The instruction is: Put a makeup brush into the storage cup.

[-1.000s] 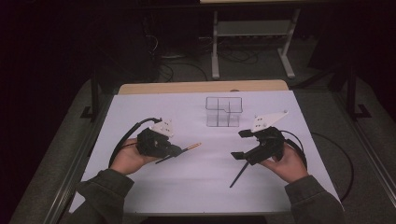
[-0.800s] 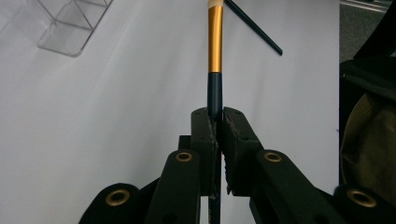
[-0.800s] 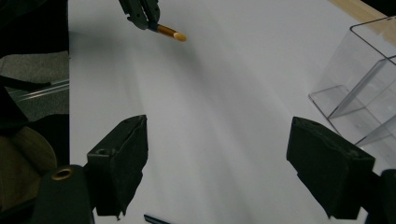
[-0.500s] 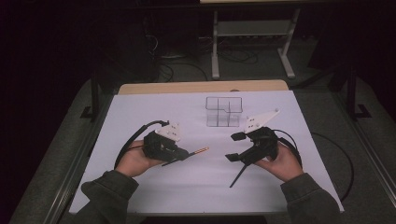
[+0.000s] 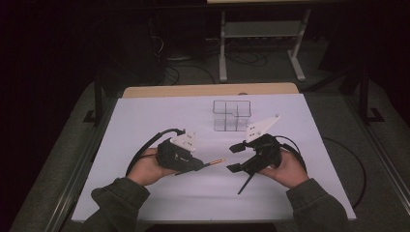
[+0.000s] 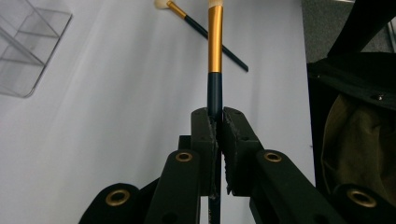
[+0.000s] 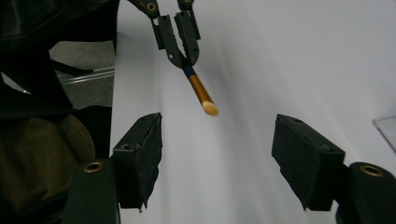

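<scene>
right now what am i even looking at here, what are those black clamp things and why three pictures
A person sits at a table covered with a white sheet and holds a hand-worked clamp, called a gripper, in each hand. The high view looks down from above. The other two pictures come from small cameras riding on each gripper, looking along its black jaws.

The left gripper is shut on a makeup brush with a dark handle, gold collar and pale tip, which points toward the other hand. The right gripper is open with nothing between its jaws, facing that brush tip.

A second brush lies flat on the sheet near the right hand, and a clear divided organiser stands farther back. It looks empty.
</scene>
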A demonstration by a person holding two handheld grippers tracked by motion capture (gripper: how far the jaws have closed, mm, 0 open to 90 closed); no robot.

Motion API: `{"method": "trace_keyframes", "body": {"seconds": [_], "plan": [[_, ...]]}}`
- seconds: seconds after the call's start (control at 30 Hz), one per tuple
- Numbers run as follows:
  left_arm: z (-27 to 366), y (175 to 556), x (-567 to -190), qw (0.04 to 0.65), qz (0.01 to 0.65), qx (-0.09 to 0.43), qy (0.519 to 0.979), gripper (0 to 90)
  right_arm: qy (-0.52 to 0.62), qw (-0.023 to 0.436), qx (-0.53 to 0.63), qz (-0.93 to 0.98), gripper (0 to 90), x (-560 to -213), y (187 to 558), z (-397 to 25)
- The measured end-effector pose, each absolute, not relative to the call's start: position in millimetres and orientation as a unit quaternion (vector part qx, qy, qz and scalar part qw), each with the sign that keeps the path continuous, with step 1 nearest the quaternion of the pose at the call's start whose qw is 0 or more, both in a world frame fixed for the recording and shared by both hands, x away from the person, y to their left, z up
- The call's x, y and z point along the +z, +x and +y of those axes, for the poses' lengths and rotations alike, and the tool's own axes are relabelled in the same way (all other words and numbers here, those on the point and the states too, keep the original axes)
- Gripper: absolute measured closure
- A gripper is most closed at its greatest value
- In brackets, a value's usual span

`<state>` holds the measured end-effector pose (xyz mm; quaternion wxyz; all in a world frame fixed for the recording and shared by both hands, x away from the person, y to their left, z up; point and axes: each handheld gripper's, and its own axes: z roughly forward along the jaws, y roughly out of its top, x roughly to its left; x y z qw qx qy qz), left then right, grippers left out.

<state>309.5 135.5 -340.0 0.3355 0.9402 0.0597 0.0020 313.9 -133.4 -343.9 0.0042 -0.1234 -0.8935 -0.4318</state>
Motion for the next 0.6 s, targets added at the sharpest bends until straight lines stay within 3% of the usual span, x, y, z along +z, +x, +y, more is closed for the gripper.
{"method": "trace_keyframes", "body": {"seconds": [0.6], "plan": [[120, 301, -342, 0.345, 0.028, -0.004, 0.938, 83.5, -0.069, 0.031, -0.425, -0.902, 58.6, -352, 311, -118]]}}
